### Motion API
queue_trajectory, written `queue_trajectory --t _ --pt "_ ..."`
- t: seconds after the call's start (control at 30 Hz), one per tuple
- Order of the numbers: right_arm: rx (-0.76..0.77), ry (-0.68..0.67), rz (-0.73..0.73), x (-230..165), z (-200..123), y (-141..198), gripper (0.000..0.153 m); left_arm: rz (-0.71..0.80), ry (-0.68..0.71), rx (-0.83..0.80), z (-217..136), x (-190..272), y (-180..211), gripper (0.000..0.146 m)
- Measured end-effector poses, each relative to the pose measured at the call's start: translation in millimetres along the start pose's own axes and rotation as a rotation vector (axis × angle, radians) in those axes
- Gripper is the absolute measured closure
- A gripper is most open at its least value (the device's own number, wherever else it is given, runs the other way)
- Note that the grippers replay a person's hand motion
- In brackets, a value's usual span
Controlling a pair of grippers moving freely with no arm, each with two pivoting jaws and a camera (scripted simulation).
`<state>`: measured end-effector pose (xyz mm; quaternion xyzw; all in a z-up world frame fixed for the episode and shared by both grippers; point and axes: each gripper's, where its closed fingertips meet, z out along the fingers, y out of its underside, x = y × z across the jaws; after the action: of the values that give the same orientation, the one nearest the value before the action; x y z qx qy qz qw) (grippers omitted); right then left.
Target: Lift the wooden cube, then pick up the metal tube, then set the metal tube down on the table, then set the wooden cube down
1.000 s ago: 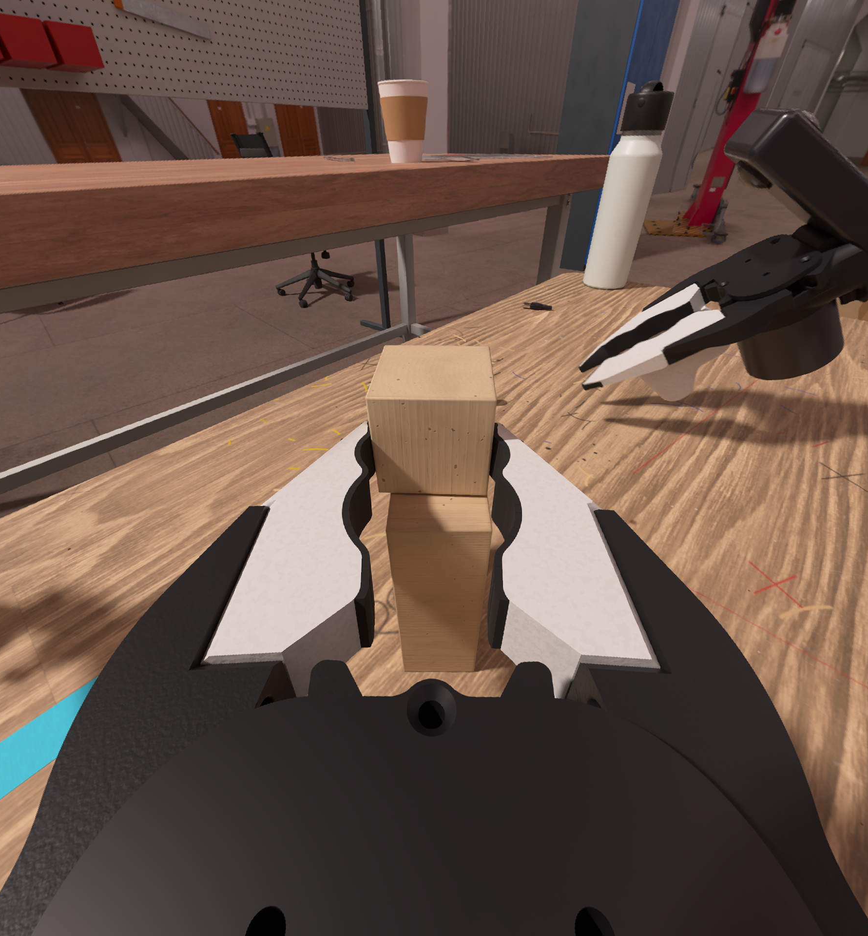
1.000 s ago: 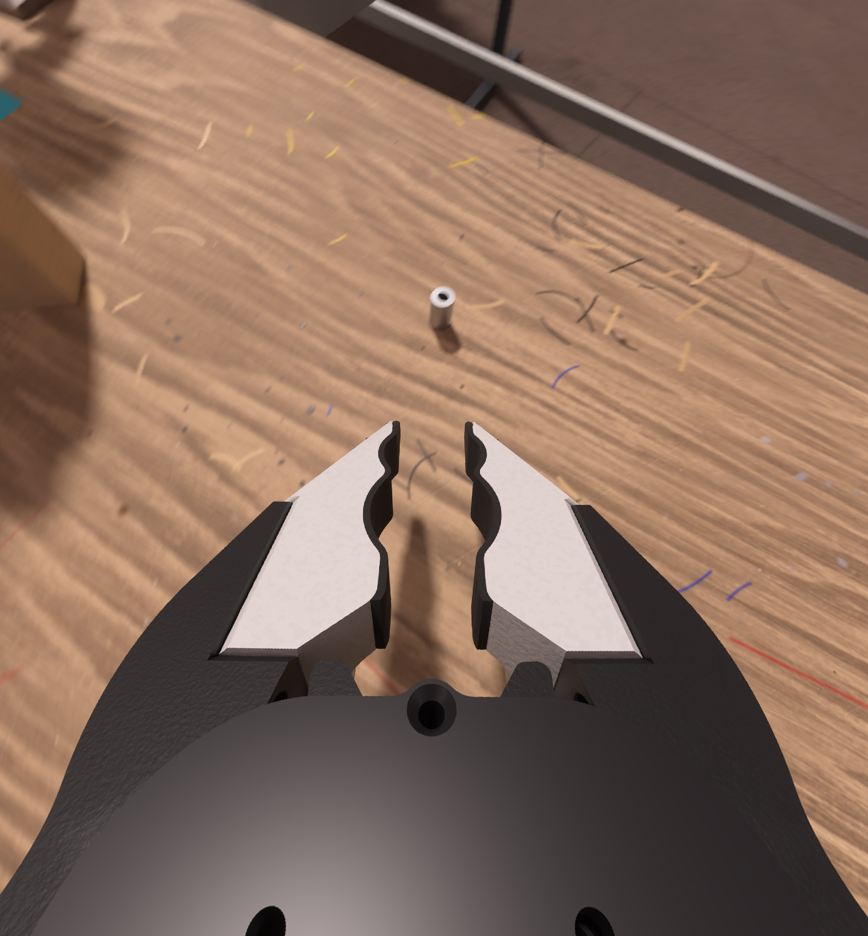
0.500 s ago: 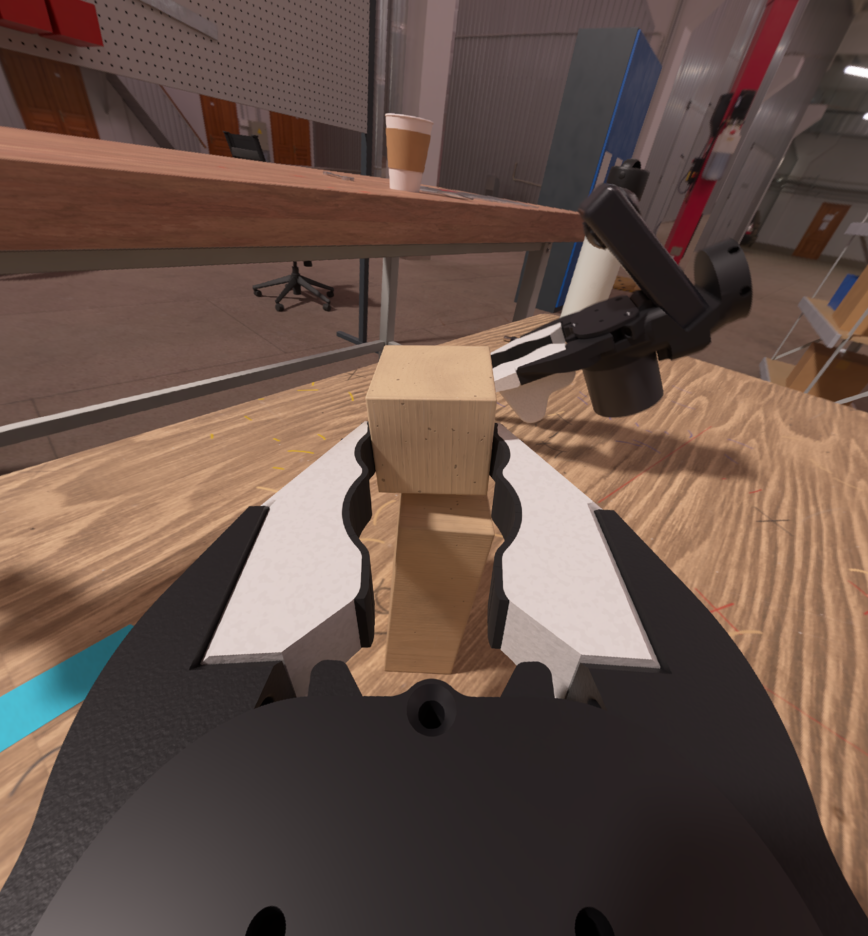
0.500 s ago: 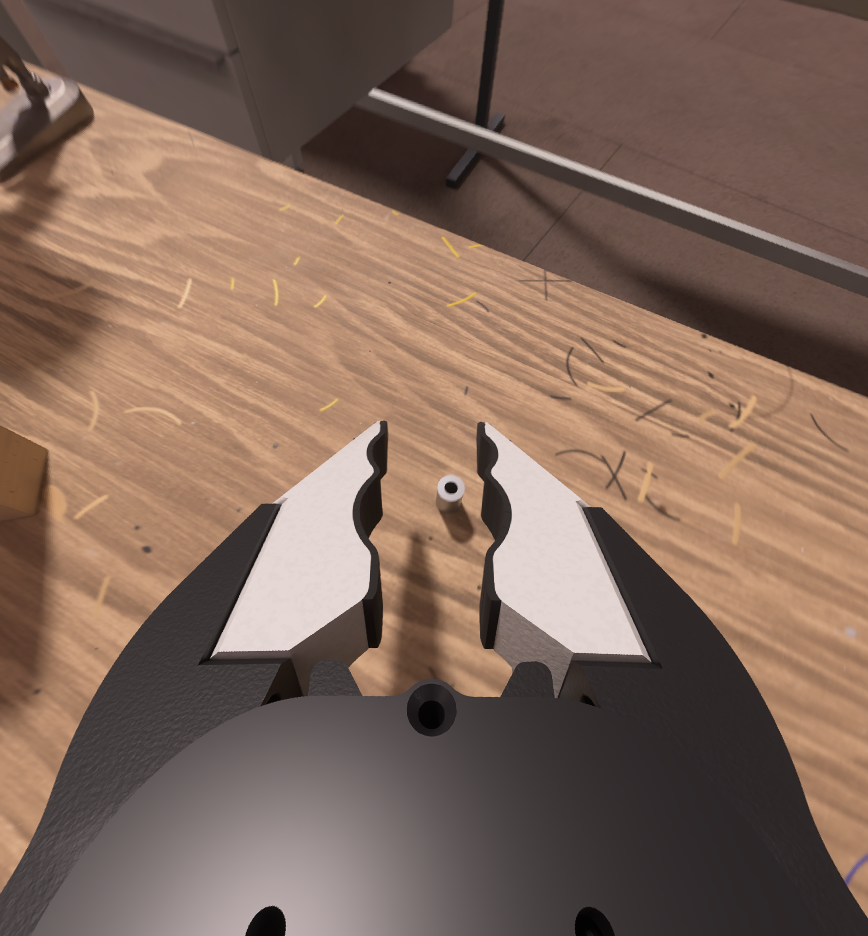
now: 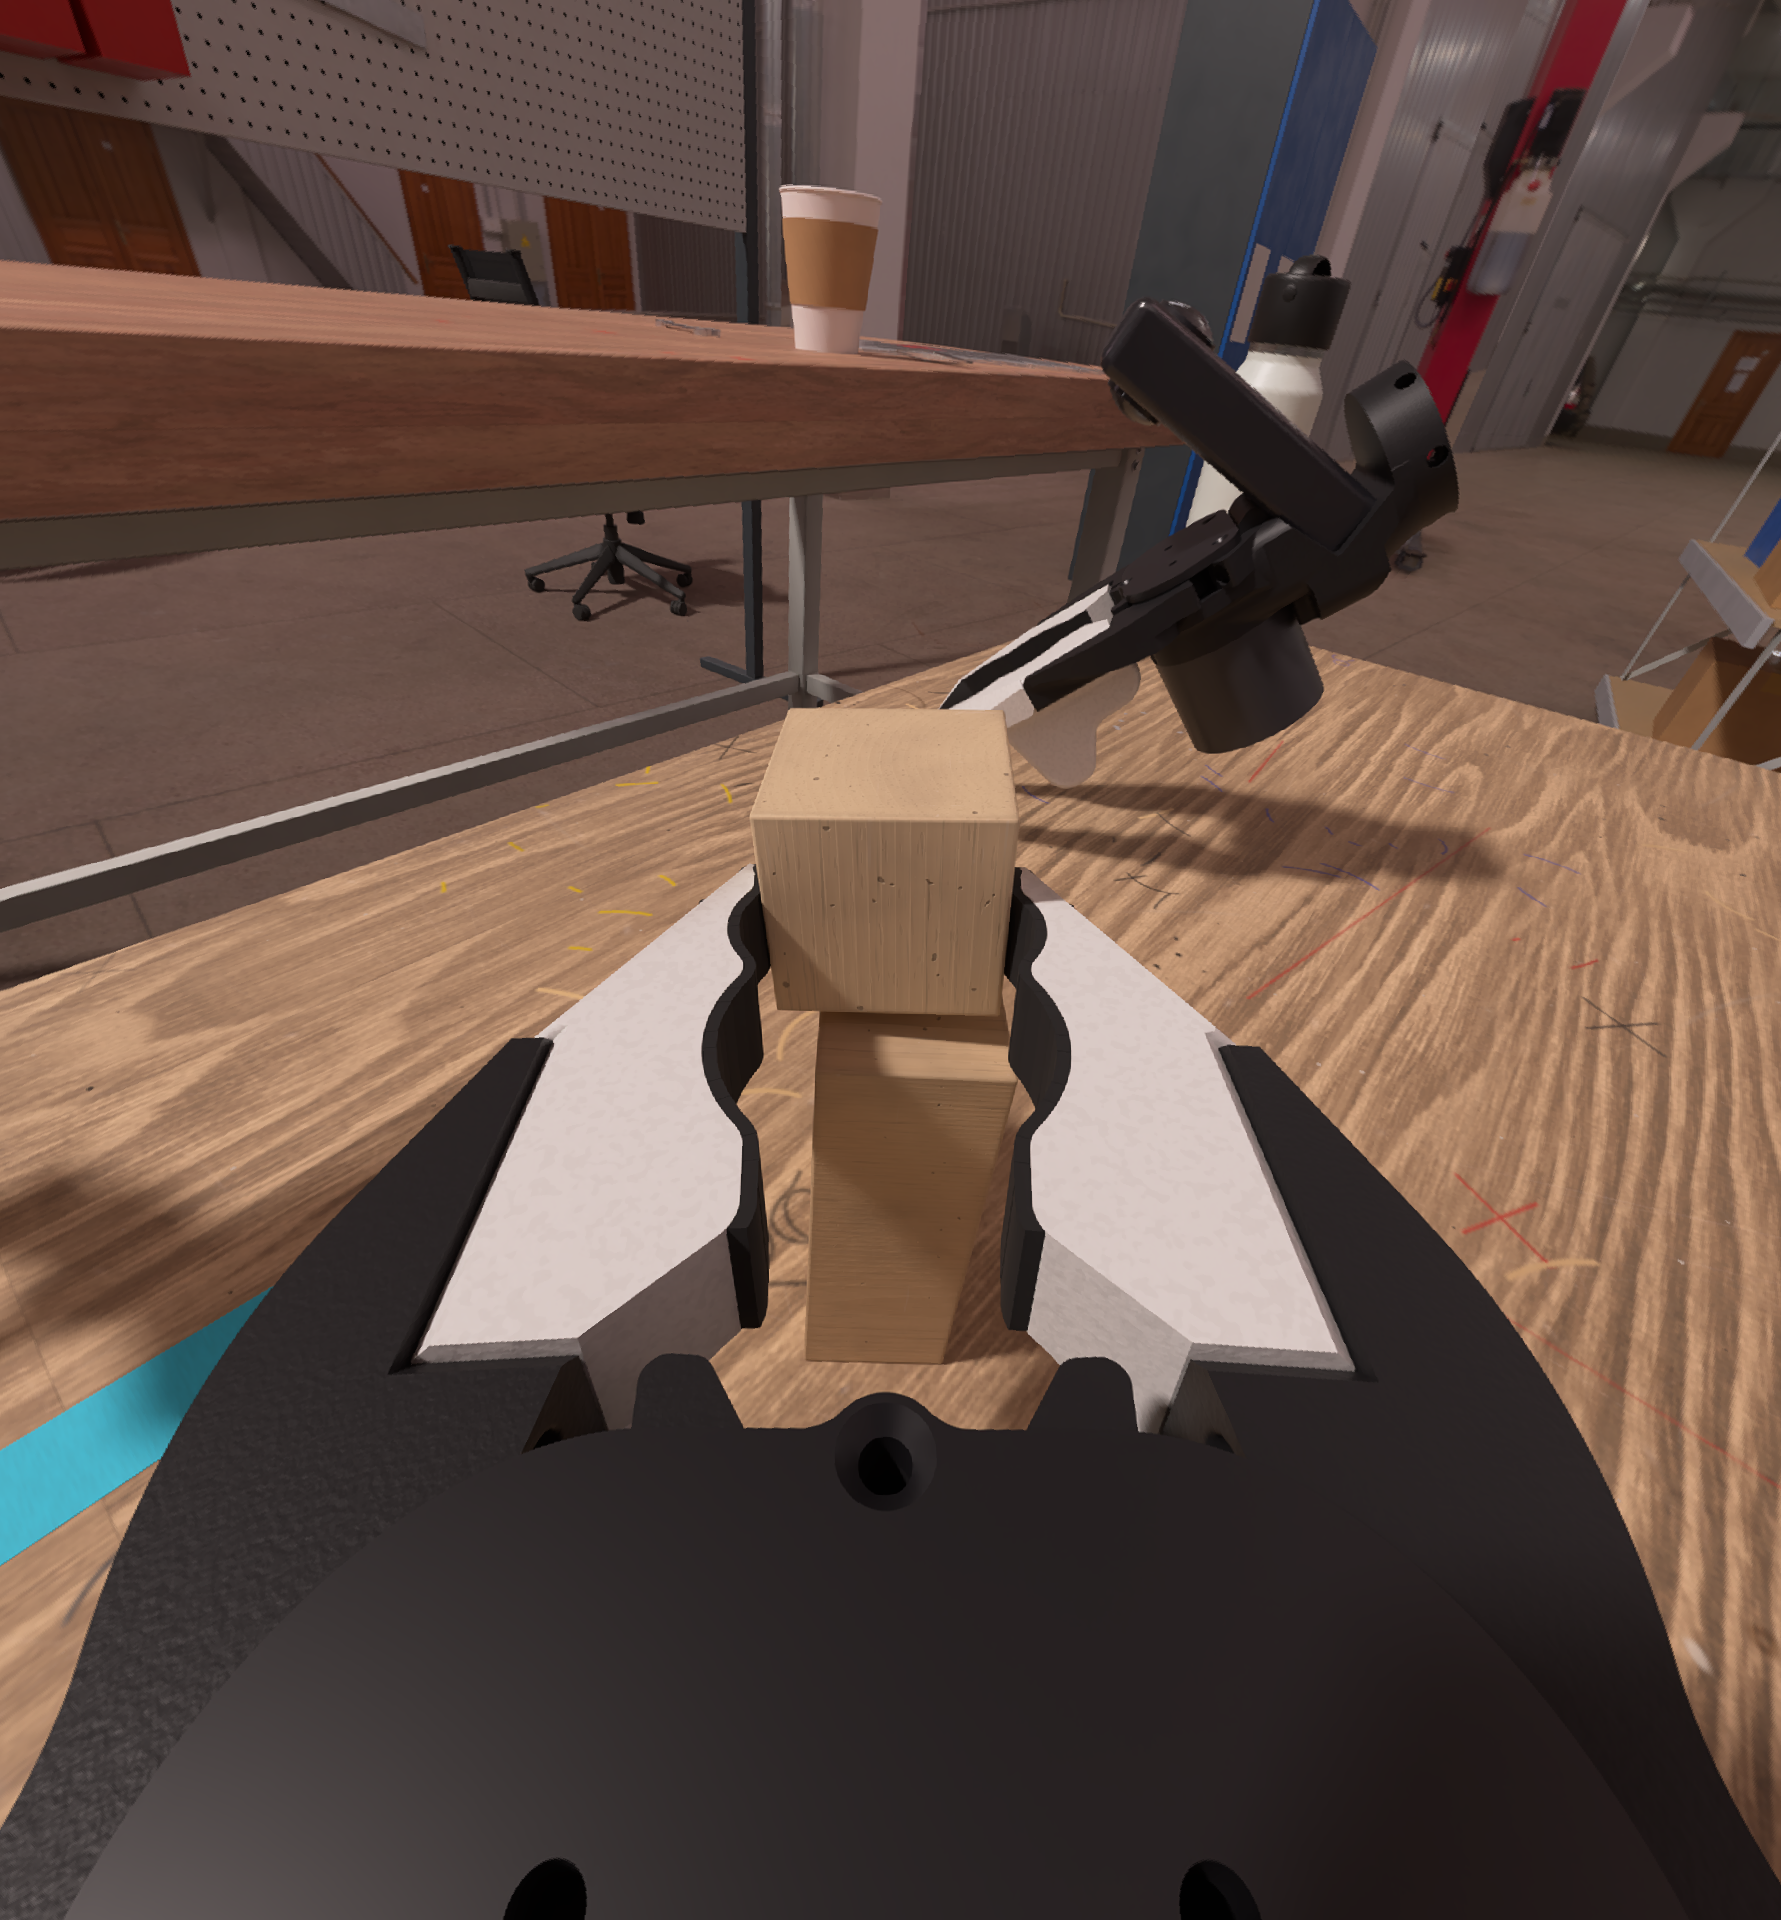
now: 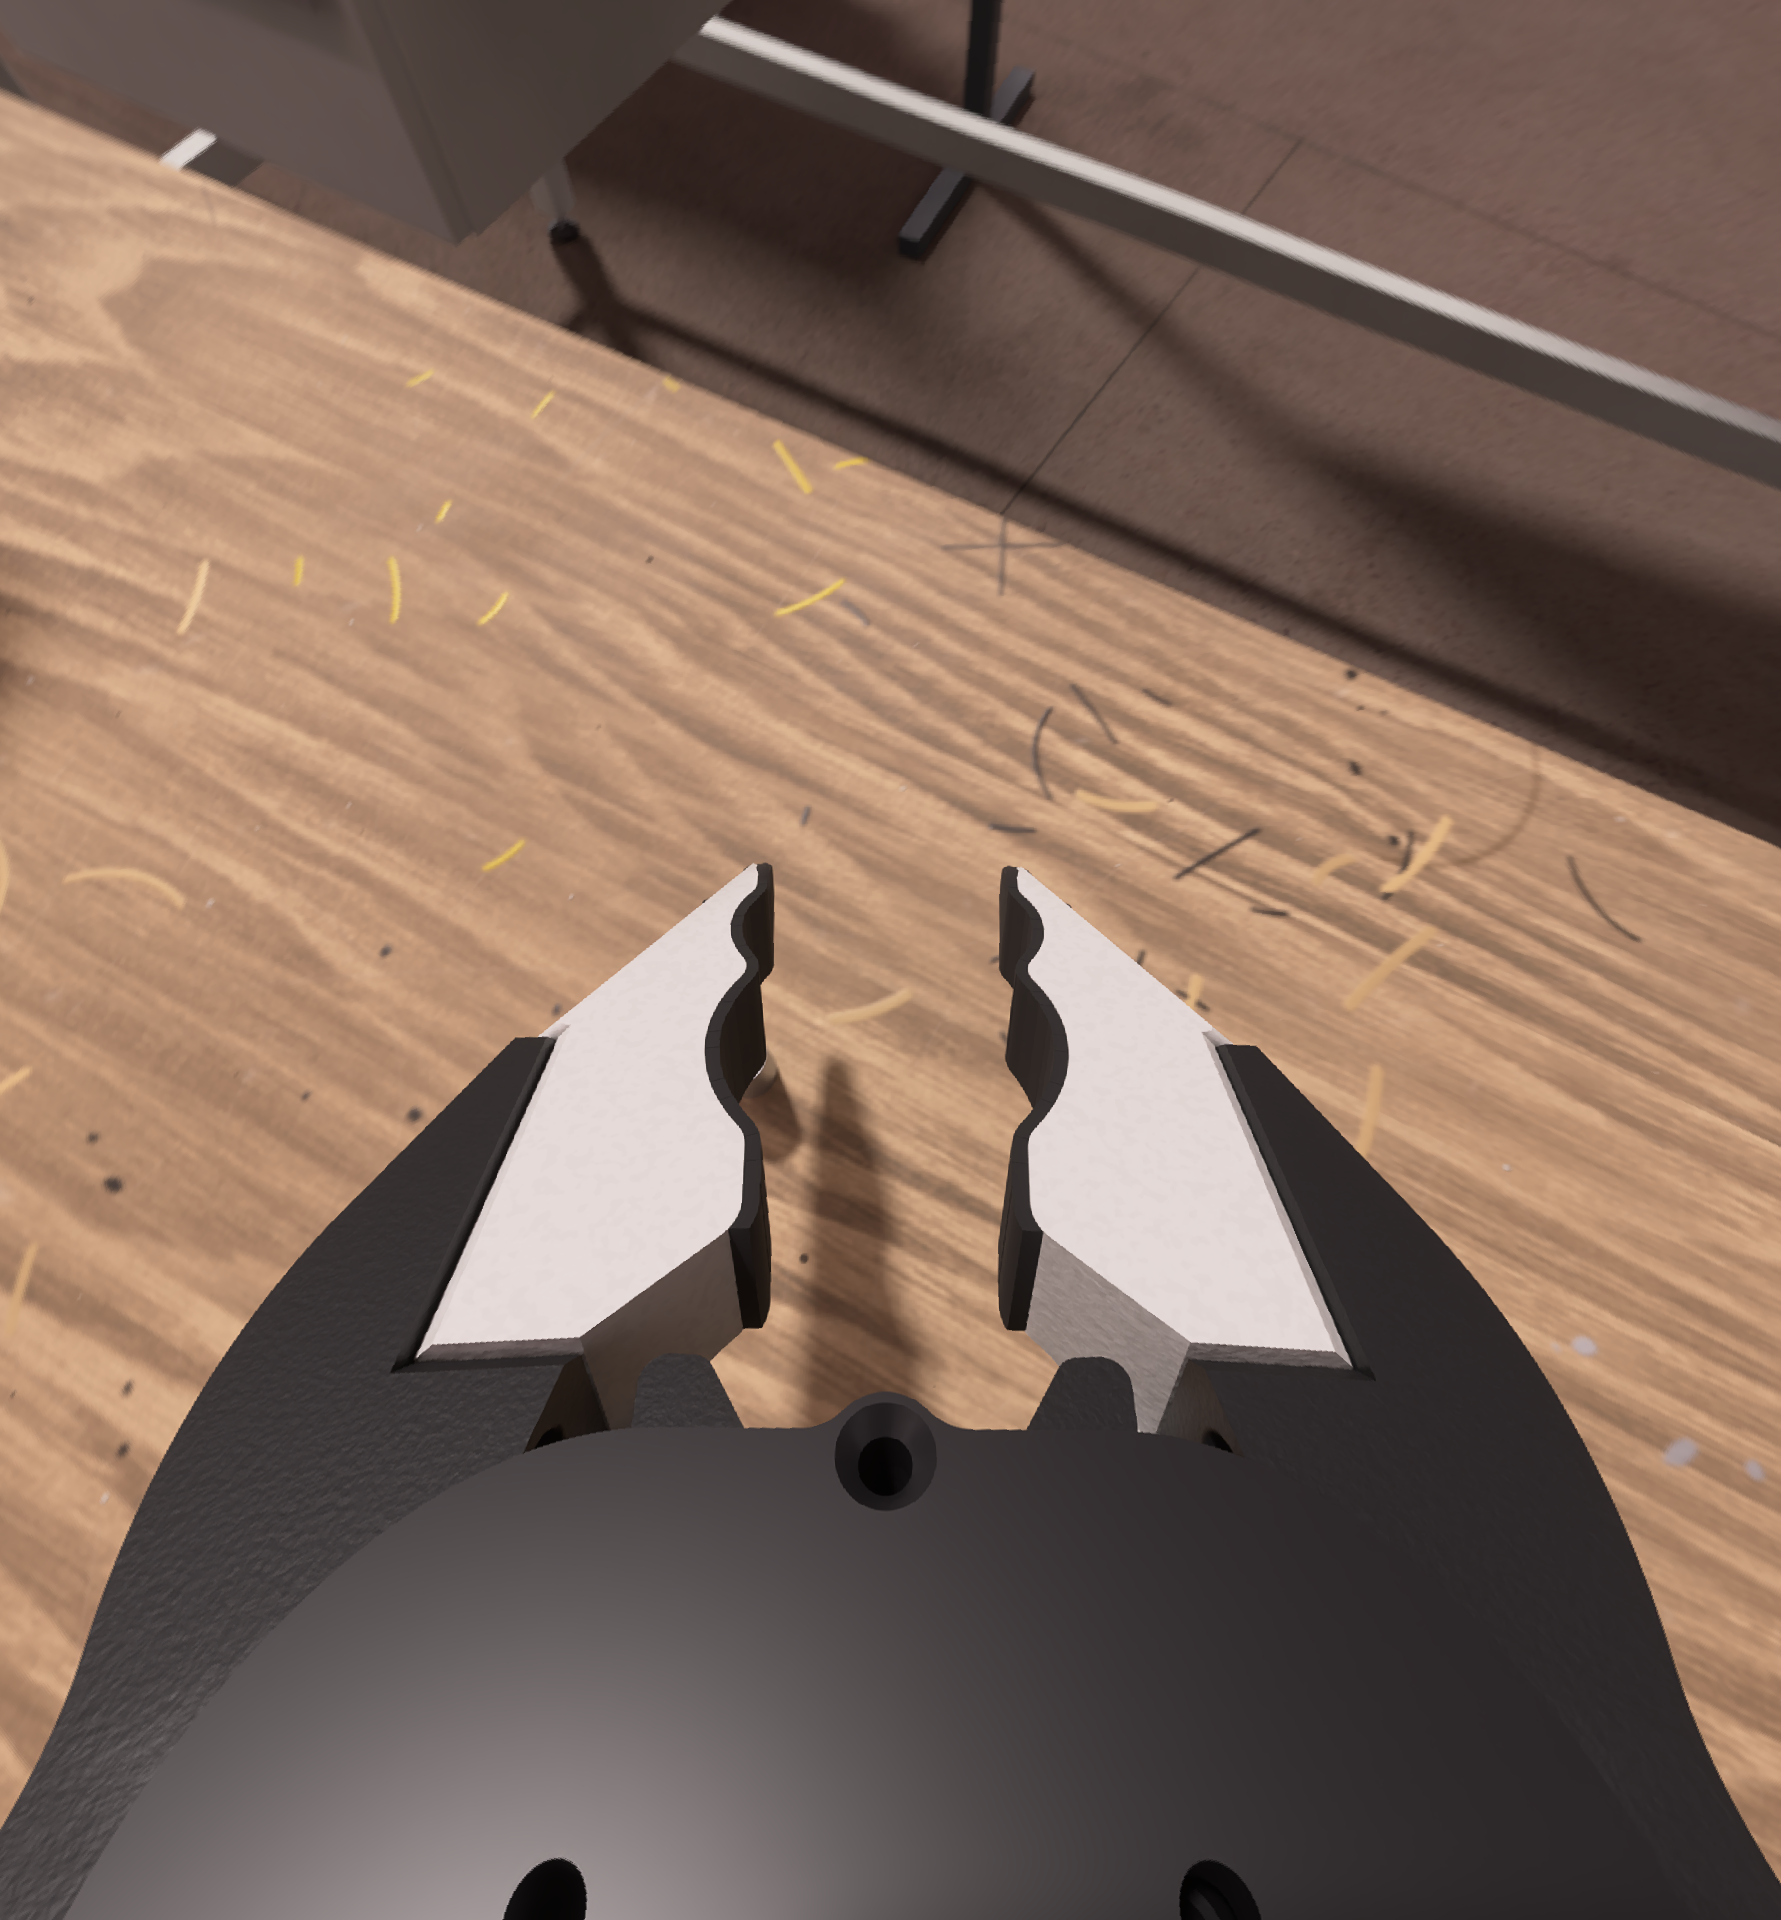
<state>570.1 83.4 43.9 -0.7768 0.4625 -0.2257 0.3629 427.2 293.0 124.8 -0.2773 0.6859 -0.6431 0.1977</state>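
**benchrat:** So where's everything sitting right now?

**gripfan:** Left gripper (image 5: 884, 914) has the wooden cube (image 5: 884, 868) pinched between its fingertips – both pads tight on the cube's side faces, cube square and level. It's up off the table (image 5: 1488, 1039); you can see the cube's shadow on the plywood underneath, between the fingers.

**benchrat:** And the right one?

**gripfan:** Right gripper (image 6: 884, 883) is spread apart, nothing clamped, fingers pointing down at the tabletop near its edge. From the left wrist view you can see it (image 5: 979, 698) too, angled down just behind the cube's far right corner, casting a long shadow to the right.

**benchrat:** The metal tube?

**gripfan:** Barely visible. There's a small grey sliver (image 6: 770, 1075) peeking out right against the inner edge of the left-hand finger, with a round shadow on the wood just below it – that looks like the tube, mostly hidden behind the finger. So it's in the gap, hugging one side, not centred. Can't tell if the finger actually touches it.

**benchrat:** Anything else around?

**gripfan:** Yellow shavings and pencil marks on the plywood, a teal tape strip (image 5: 55, 1496) at the lower left, a paper coffee cup (image 5: 829, 265) on the long bench behind, and a white bottle (image 5: 1281, 358) partly behind the right gripper.
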Motion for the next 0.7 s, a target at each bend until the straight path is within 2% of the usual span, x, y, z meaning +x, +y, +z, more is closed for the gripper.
queue_trajectory --t 0.13,0.27,0.57,0.63,0.7 --pt "-0.090 -0.076 -0.059 -18 3 15 0.110 -0.005 0.000 0.002 0 -1 0 0.101" --pt "-0.172 -0.086 -0.125 -30 -4 26 0.113 -0.015 0.002 0.001 0 -1 0 0.101" --pt "-0.232 -0.094 -0.098 -31 -5 39 0.115 -0.010 0.008 -0.005 1 0 1 0.101" --pt "-0.226 -0.105 -0.084 -32 -4 39 0.121 -0.009 0.008 -0.005 1 0 1 0.101" --pt "-0.232 -0.101 -0.088 -32 -3 40 0.136 -0.010 0.008 -0.004 1 0 1 0.101"
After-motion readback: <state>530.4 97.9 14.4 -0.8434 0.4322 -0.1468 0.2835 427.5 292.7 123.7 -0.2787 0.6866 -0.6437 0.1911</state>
